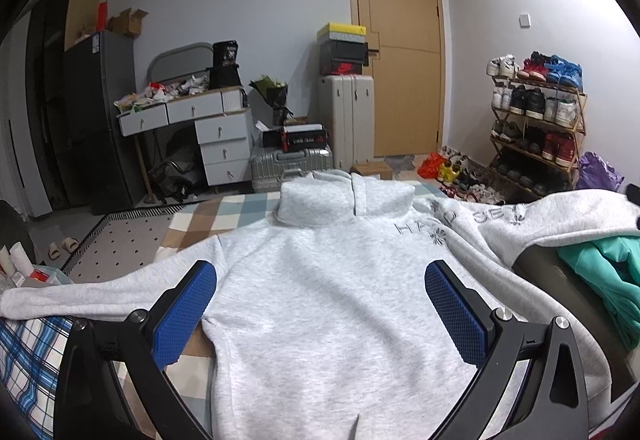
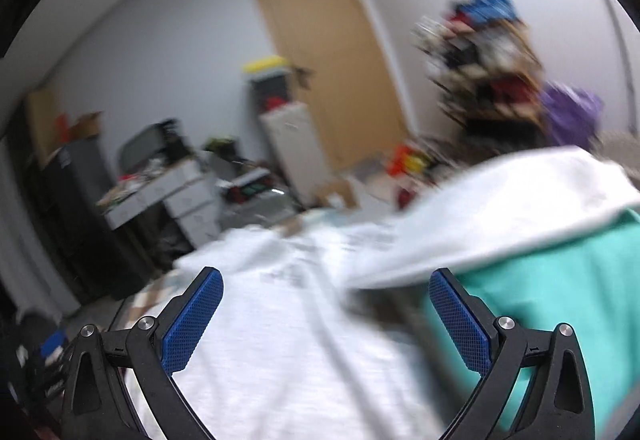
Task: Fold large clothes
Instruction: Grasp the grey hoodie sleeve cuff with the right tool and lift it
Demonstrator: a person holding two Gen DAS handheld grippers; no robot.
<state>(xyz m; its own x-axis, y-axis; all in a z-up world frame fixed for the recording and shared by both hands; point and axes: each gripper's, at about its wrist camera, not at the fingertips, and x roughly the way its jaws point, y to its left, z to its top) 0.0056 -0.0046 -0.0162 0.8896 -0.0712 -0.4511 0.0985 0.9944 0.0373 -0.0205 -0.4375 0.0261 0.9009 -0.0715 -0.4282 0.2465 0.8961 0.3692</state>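
A light grey hoodie [image 1: 320,300] lies flat on a checked bedspread [image 1: 208,215], hood toward the wooden door [image 1: 400,47]. A shoe rack [image 1: 536,127] holds pairs of shoes. A teal garment [image 1: 608,280] is just beside the hoodie's right sleeve. The left gripper [image 1: 320,304] and right gripper [image 2: 326,314] hover with fingers spread wide, holding nothing; the right view is blurred

One grey hoodie [image 1: 320,300], one teal garment [image 1: 608,280], two suitcases [image 1: 346,119].
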